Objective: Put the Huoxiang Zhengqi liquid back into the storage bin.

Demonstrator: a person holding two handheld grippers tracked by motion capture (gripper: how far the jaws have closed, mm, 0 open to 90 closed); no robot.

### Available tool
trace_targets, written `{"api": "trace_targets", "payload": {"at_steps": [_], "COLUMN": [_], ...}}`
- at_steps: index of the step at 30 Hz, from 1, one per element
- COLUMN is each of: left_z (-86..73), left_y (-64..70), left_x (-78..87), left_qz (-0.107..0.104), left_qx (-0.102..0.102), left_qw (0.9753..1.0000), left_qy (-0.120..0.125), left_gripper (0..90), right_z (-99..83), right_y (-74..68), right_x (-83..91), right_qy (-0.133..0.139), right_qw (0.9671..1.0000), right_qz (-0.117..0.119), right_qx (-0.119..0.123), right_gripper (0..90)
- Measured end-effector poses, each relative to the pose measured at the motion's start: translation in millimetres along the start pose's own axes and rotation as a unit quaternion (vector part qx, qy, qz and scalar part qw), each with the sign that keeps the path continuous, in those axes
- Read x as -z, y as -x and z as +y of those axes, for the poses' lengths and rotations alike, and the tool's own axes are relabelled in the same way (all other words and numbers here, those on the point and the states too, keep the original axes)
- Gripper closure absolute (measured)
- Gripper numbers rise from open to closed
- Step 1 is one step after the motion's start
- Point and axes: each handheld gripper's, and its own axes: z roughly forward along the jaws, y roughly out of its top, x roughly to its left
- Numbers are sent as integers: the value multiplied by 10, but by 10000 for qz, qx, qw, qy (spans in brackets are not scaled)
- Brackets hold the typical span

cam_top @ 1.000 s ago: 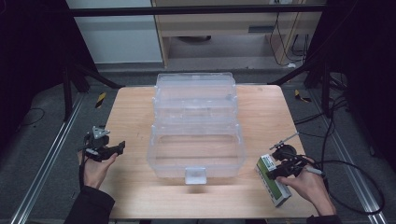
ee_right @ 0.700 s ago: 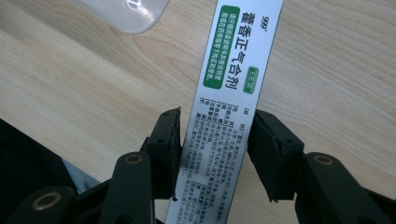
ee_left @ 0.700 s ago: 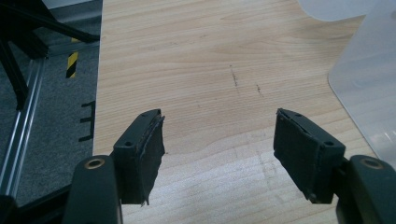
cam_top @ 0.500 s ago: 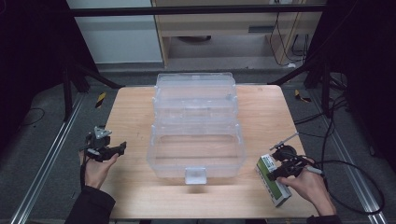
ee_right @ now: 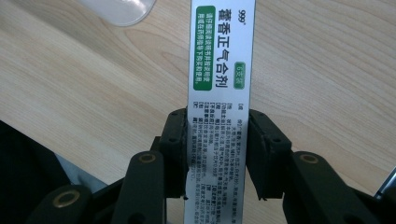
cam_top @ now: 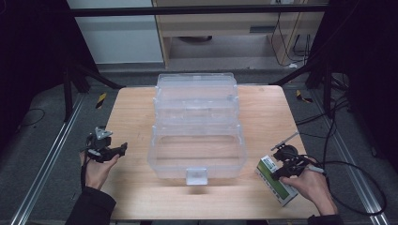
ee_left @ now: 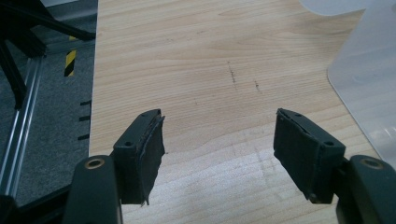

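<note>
Gripping the medicine box (ee_right: 220,88) lengthwise along right gripper (ee_right: 217,149), left gripper (ee_left: 219,144) fingers spread wide.

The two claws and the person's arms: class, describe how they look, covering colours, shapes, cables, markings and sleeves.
Both claws are black. The left claw has two blocky, flat-faced jaws on arms with brass-ringed holes, and a grey three-cornered plate on top. The right claw has the same black jaws and ringed holes; a black cable loops from it over the table's edge. The person wears dark sleeves.
</note>
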Motion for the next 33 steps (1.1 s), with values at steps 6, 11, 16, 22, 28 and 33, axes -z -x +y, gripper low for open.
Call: {"api": "trace_targets", "payload": {"at_steps": [6, 11, 16, 22, 28, 33], "left_z": [2, 2, 5, 2, 5, 4], "left_y": [0, 4, 4, 2, 12, 15], "left_x": [4, 3, 6, 3, 4, 0], "left_qz": [4, 2, 1, 5, -6, -12], "left_qx": [-4, -10, -17, -12, -26, -27], "left_qw": [10000, 10000, 10000, 10000, 10000, 10000], "left_qy": [-4, -10, -10, -12, -15, -22], "left_gripper": [324, 324, 324, 324, 324, 324], "right_z": [3, 5, 16, 19, 9, 10], "right_y": [-7, -3, -9, -12, 22, 57], "right_x": [-2, -3, -1, 9, 131, 227], "right_qy": [-59, -58, -98, -87, 222, 515], "right_qw": [10000, 10000, 9999, 9999, 9996, 9982], "right_qz": [11, 8, -20, -2, -54, -101], "right_qx": [53, 31, -32, -81, -180, -280], "right_gripper": [616, 626, 640, 642, 642, 642]}}
